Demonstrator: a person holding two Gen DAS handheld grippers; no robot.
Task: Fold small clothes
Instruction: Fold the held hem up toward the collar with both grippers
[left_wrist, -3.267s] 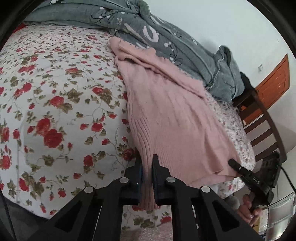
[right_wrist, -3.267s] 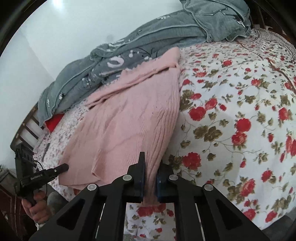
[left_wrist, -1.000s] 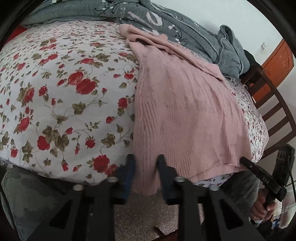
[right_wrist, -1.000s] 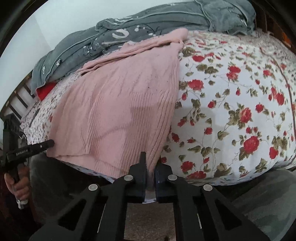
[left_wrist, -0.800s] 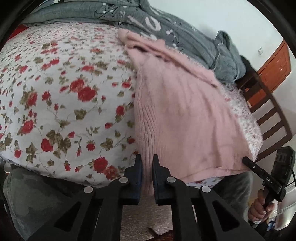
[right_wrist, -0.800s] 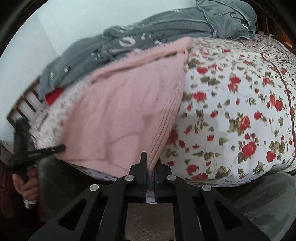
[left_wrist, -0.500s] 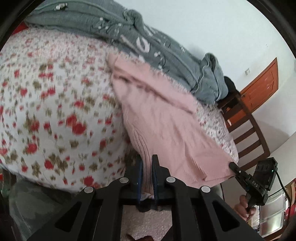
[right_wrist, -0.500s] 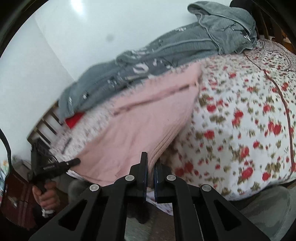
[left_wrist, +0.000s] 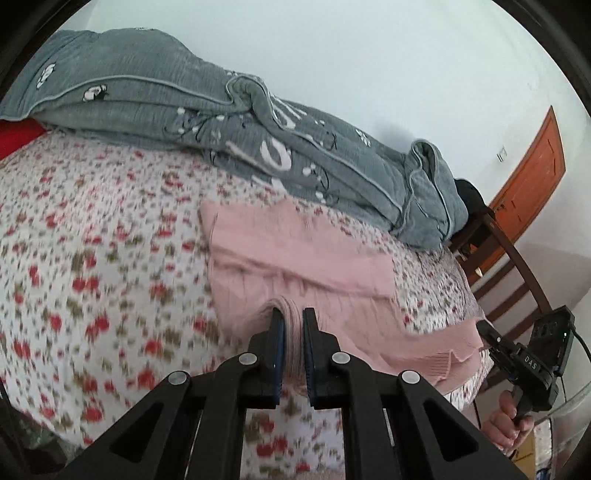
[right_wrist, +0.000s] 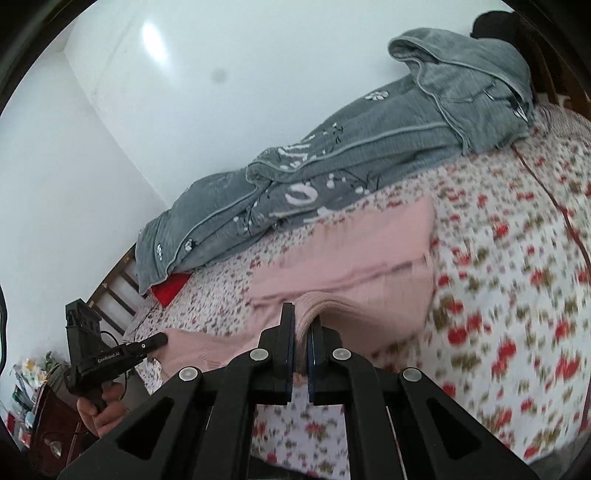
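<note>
On the bed (left_wrist: 92, 258), one pink knit sweater (left_wrist: 295, 251) lies on the rose-print sheet, near edge lifted clear of the mattress.

Two tools, both clamped on that near edge:
- left tool (left_wrist: 292, 317): jaws narrow, a bunched ribbed fold of the sweater pinched between them and bulging above the tips.
- right tool (right_wrist: 302, 314): jaws nearly touching, same ribbed edge squeezed in and arching over the tips.

Each tool also shows in the other's view: right tool at far right of the left wrist view, left tool at lower left of the right wrist view, each with a hand on its handle and its tip at a sweater corner. Cannot tell from those views how the tips are set.

Far part of the sweater lies flat on the sheet, one horizontal crease across it. Motion blur on sheet and sweater.

Also visible: one grey quilt (left_wrist: 207, 122) bunched along the wall side, just beyond the sweater; one red item (right_wrist: 170, 290) poking out under the quilt; one orange-brown door (left_wrist: 532, 184); one dark wooden chair (left_wrist: 509, 269) beside the bed.
</note>
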